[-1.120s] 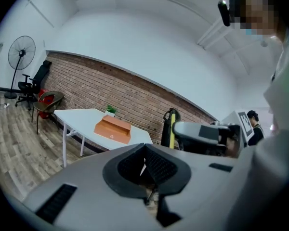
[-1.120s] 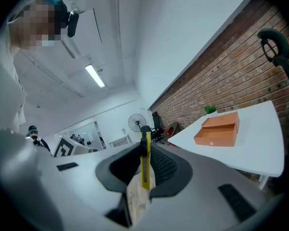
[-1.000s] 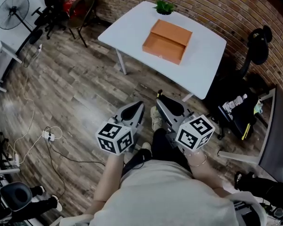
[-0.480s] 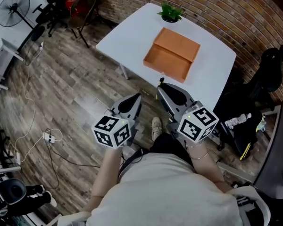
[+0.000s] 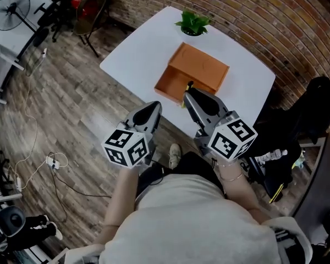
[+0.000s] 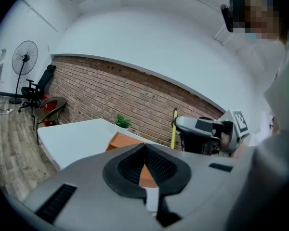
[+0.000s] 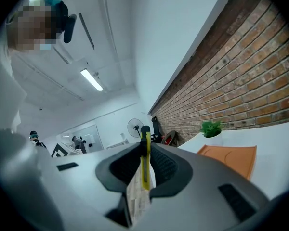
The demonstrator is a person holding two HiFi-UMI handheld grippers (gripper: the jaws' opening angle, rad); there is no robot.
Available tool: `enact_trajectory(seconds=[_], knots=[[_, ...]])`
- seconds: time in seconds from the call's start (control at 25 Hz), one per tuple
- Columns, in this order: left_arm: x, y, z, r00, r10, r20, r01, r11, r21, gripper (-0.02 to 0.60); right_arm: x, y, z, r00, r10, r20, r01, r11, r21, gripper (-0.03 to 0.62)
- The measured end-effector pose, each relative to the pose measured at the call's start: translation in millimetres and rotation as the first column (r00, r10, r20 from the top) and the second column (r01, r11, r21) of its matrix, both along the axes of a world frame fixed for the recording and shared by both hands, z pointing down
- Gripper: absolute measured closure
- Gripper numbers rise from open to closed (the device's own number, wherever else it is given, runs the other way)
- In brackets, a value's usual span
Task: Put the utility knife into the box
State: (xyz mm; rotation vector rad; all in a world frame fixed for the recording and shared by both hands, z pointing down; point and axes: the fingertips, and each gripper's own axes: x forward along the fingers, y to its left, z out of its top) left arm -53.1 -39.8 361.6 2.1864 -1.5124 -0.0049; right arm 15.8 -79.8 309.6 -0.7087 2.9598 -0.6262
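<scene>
Update: vs 1 s ago the person has walked both grippers up to the white rectangular table (image 5: pixel 133 49). In head view the tip of the right gripper (image 5: pixel 189 94) was over wood floor, now it overlaps the near wall of the shallow open orange box (image 5: pixel 202 66); real depth gap can't be judged. Grip unchanged: right jaws clamped on the slim yellow-and-black utility knife (image 7: pixel 145 163), which sits edge-on and sticks out past the tips. Left gripper (image 5: pixel 153 108) has jaws together, nothing in them, and is short of the table edge. Knife not in box yet. IMO approach is nearly done; what's left is to reach over the box and let go. Count: 1 knife, 1 box, 1 table, 1 small green potted plant (image 5: pixel 192 21) just behind the box, 2 grippers.
</scene>
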Motion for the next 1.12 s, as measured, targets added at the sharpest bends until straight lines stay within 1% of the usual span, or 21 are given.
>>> enact_trajectory(seconds=[0.12, 0.28, 0.52, 0.6, 0.76, 0.96, 1.12], knots=[[8, -17, 7, 1.0, 0.002, -0.003, -0.002, 1.0, -0.016, 0.575, 3, -17, 4, 1.0, -0.005, -0.003, 0.005, 1.0, -0.002, 0.534], [10, -29, 15, 1.0, -0.025, -0.003, 0.025, 0.999, -0.03, 0.575, 9, -30, 7, 1.0, 0.008, -0.003, -0.008, 1.0, -0.004, 0.534], [14, -49, 13, 1.0, 0.008, -0.018, -0.008, 1.0, -0.017, 0.575, 24, -44, 14, 0.998, 0.067, -0.005, -0.067, 0.998, -0.02, 0.534], [12, -56, 17, 1.0, 0.012, -0.026, -0.013, 1.0, -0.02, 0.575, 26, -48, 20, 0.996, 0.083, -0.023, -0.084, 0.996, -0.035, 0.533], [3, -61, 27, 0.999, 0.019, -0.046, -0.022, 0.998, -0.052, 0.575, 28, -56, 30, 0.992, 0.115, -0.045, -0.118, 0.991, -0.059, 0.533], [-11, -72, 33, 0.997, 0.035, -0.067, -0.04, 0.997, -0.071, 0.575, 23, -75, 30, 0.986, 0.155, -0.068, -0.159, 0.986, -0.056, 0.534], [-23, -78, 35, 0.995, 0.023, -0.092, -0.03, 0.997, -0.075, 0.575, 16, -82, 30, 0.981, 0.166, -0.099, -0.172, 0.983, -0.057, 0.533]])
